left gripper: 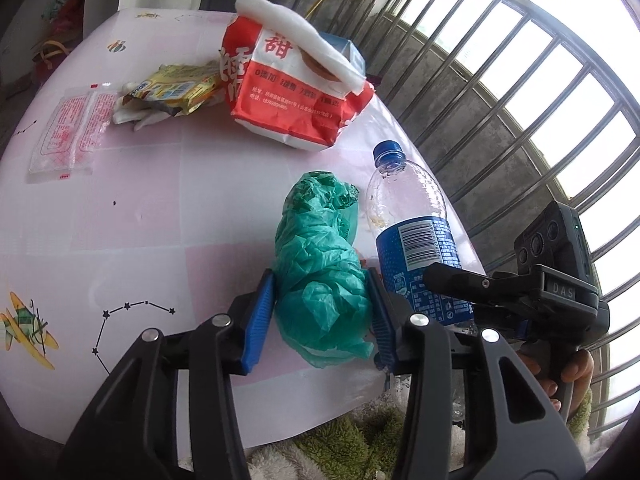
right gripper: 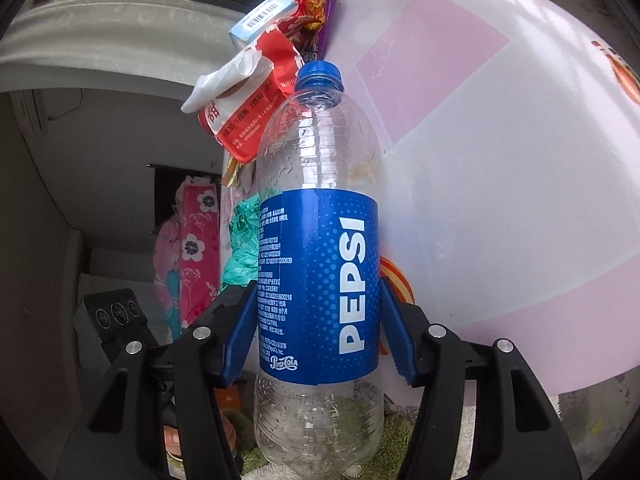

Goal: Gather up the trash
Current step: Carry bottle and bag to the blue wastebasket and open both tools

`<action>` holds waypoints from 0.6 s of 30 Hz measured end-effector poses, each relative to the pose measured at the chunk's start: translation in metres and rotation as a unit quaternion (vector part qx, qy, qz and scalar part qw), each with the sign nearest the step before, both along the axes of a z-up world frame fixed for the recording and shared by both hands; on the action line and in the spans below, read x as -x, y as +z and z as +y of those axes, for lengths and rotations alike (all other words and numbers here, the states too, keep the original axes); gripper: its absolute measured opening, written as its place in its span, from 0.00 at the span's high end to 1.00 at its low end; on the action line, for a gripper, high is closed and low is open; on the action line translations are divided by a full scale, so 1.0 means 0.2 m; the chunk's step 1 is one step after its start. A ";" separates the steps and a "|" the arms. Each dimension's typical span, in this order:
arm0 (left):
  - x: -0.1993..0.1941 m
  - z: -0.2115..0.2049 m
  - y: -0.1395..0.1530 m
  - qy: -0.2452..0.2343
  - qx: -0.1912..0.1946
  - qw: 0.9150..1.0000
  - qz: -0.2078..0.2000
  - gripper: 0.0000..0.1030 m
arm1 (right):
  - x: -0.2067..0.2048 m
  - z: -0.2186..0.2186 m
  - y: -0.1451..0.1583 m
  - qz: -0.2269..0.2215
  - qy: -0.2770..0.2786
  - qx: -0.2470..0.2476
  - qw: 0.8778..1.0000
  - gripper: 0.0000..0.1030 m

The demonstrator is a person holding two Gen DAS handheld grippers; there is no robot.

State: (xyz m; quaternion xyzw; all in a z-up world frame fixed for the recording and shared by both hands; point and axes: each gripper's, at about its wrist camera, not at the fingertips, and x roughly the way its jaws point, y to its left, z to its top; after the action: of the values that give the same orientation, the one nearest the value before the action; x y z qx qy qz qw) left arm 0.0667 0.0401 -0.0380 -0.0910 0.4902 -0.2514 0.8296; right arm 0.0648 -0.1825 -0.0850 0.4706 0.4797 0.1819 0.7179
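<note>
A crumpled green plastic bag [left gripper: 320, 240] lies near the front edge of the pink-and-white table [left gripper: 160, 220]. My left gripper [left gripper: 320, 280] is shut on it, a blue pad against each side. An empty Pepsi bottle [right gripper: 320, 152] with a blue cap fills the right wrist view. My right gripper [right gripper: 318, 284] is shut on its labelled middle. In the left wrist view the bottle [left gripper: 416, 240] stands just right of the bag, with a finger [left gripper: 452, 280] of the right gripper across its lower label. A sliver of the green bag [right gripper: 244, 240] shows behind the bottle.
Farther back lie a red-and-white food bag [left gripper: 296, 96] with a white foam strip [left gripper: 296, 36] on it, a yellow wrapper [left gripper: 180, 88] and clear printed packets [left gripper: 64, 136]. A metal railing [left gripper: 520, 100] runs along the right. A green towel [left gripper: 348, 440] lies below the table edge.
</note>
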 end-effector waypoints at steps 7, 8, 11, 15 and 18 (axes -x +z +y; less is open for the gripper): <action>-0.04 -0.31 0.17 -0.076 0.010 0.996 -0.034 0.59 | 0.22 -0.37 0.12 -0.041 -0.096 -0.013 0.994 0.45; -0.04 -0.41 0.20 -0.099 0.014 0.994 -0.040 0.59 | 0.27 -0.44 0.14 -0.046 -0.119 -0.013 0.992 0.45; -0.07 -0.71 0.27 -0.167 0.019 0.984 -0.050 0.59 | 0.44 -0.70 0.14 -0.048 -0.203 -0.012 0.978 0.45; -0.13 -1.23 0.27 -0.258 0.013 0.966 -0.021 0.59 | 0.65 -1.02 0.01 -0.019 -0.320 -0.050 0.946 0.45; -0.18 -1.67 0.17 -0.319 -0.008 0.947 0.040 0.59 | 0.75 -1.21 -0.16 0.014 -0.387 -0.090 0.918 0.44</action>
State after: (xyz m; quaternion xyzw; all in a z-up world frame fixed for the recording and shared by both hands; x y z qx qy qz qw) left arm 0.1034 -0.2932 -0.0035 0.0666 0.5287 -0.4952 0.6862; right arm -0.0855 -0.4241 -0.1175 0.6844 0.2518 -0.0747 0.6802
